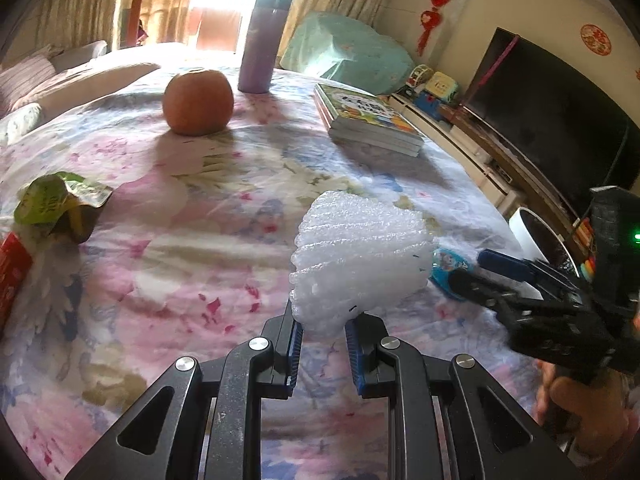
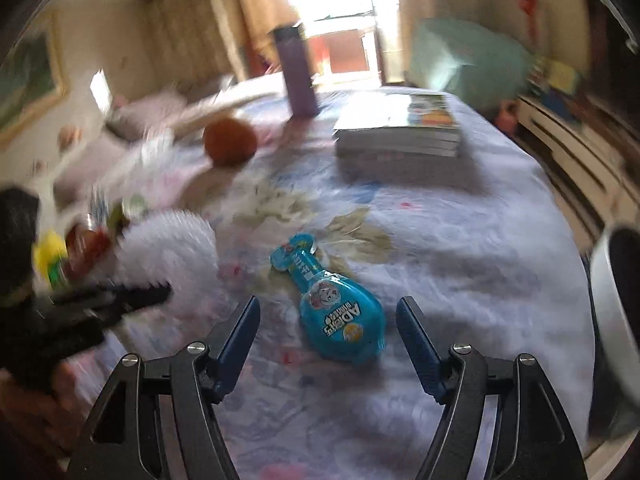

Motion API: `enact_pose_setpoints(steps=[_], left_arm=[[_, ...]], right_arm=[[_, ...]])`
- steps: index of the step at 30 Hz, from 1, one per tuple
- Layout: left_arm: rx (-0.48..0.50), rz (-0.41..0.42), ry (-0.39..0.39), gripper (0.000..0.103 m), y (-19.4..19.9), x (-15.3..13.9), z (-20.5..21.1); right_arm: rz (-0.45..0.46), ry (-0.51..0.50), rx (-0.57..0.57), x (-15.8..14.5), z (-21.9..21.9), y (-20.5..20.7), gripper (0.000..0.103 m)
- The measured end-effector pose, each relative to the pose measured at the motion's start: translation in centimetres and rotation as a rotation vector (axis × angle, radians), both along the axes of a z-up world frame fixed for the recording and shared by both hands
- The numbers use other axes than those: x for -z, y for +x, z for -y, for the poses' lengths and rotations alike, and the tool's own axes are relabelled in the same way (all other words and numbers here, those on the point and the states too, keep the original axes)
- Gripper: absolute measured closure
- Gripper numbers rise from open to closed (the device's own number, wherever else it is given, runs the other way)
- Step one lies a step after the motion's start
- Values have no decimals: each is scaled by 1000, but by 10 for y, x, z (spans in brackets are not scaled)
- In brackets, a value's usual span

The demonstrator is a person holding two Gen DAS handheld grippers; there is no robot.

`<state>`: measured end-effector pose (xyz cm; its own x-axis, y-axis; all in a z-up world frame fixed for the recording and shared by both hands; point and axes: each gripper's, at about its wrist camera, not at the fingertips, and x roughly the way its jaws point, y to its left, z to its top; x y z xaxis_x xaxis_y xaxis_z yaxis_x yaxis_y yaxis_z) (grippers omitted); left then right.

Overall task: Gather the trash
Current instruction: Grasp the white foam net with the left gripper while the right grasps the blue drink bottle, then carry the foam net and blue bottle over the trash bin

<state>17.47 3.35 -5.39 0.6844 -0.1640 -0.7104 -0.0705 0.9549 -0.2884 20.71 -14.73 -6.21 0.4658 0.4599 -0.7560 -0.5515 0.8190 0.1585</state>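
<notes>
Left tongs (image 1: 322, 320): pinched tight on the bottom edge of a white foam net (image 1: 360, 256), the ribbed kind fruit comes wrapped in. It's held up off the cloth and fans out above the blue pads.
Right tongs (image 2: 328, 332): spread wide, nothing between them, hovering low over the table with the blue packet sitting in the gap.
Blue packet (image 2: 340, 312): bottle-shaped snack wrapper with a cartoon on it, lying flat on the tablecloth (image 2: 460, 260), neck pointing away from the camera. From the left camera it peeks out just behind the foam, right by the other tongs' tips.
Bin (image 1: 528, 232): white with a dark inside, off the right edge of the table, near the right tongs.
Other trash: a crumpled green wrapper (image 1: 60, 204) and something red (image 1: 12, 272) next to it at the left edge of the table, well apart from the foam.
Middle of the table: an orange (image 1: 198, 102), sitting by itself.
Right side, further back: a stack of kids' books (image 1: 366, 120).
Far end: a purple bottle (image 1: 262, 44) standing upright, just beyond the orange.
Heads up: the right camera is pretty blurry on its left side, so the stuff over there is mush.
</notes>
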Motion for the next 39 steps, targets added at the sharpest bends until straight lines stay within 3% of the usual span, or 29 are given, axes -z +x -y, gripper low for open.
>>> enact_pose_setpoints(steps=[4, 6, 18, 27, 39], left_arm=[[-3, -5, 0, 84, -2, -3, 3], [4, -3, 7, 84, -2, -4, 8], [127, 15, 22, 84, 10, -16, 53], [237, 39, 56, 84, 21, -24, 100], [302, 48, 90, 84, 28, -30, 139]], right_arm=[[-46, -82, -60, 24, -9, 15, 36], [-50, -57, -33, 25, -2, 16, 53], [-67, 160, 213, 2, 76, -18, 52], [-50, 204, 328, -7, 120, -45, 52], [-17, 242, 397, -22, 157, -47, 53]])
